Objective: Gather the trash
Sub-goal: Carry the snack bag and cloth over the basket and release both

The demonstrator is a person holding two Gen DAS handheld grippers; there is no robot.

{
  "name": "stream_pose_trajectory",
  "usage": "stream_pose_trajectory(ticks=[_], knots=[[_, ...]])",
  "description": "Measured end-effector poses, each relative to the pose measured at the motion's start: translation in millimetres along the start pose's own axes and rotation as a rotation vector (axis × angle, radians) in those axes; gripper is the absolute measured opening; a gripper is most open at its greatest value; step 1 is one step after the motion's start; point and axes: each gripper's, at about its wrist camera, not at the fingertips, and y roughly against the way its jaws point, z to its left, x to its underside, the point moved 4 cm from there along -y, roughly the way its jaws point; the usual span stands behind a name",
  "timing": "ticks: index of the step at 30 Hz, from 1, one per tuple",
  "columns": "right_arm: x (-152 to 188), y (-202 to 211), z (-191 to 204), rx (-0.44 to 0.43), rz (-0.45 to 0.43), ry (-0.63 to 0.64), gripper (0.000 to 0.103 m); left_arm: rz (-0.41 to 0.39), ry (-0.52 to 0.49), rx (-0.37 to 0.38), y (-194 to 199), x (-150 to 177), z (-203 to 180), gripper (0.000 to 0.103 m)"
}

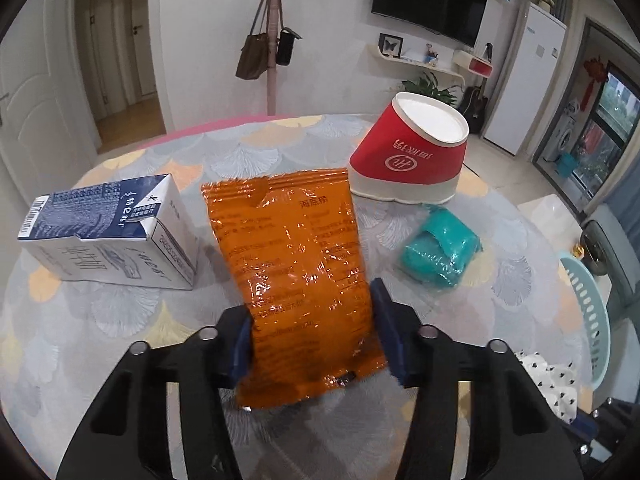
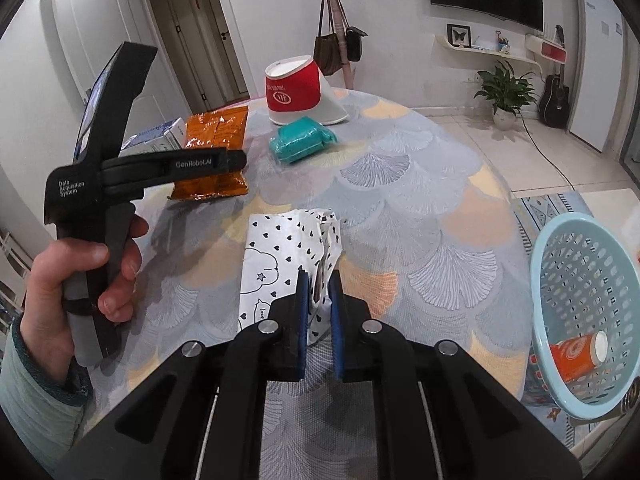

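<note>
My right gripper (image 2: 319,296) is nearest to me, and its two blue pads are closed on a folded edge of the white wrapper (image 2: 280,256) with black hearts and a cartoon cloud, which lies on the table (image 2: 420,208) just in front of me. To the right of this wrapper, past the table edge and lower, is the light blue basket (image 2: 560,292), and inside it lies an orange can (image 2: 576,354) on its side. My left gripper (image 1: 312,332) is further out on the left side of the table, and my left hand (image 2: 80,276) holds its black handle. Its pads stand on both sides of the lower part of the orange snack bag (image 1: 296,264) and press against the two edges, so the bag is gripped between them; the bag's lower end seems a little lifted from the cloth, but I cannot tell this for sure. Just beside the bag on its left lies a blue and white milk carton (image 1: 112,232) on its side, with a dented top. On the right of the bag, a bit apart, rests a teal crumpled packet (image 1: 440,254). Behind this packet stands a red paper bowl (image 1: 412,156) upside down, tilted, with its white bottom facing up. Far behind the table I see a pink coat stand (image 1: 273,40) with bags on it.
</note>
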Motion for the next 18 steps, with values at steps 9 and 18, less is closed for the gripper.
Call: stream_pose_trajectory(ticks=[9, 18], knots=[[-9, 25, -3, 0.002, -0.077, -0.016, 0.008, -0.08, -0.003, 0.084, 42, 5, -9, 0.038], [-19, 71, -21, 0.006, -0.179, -0.066, 0.008, -0.166, -0.091, 0.149, 82, -10, -54, 0.038]])
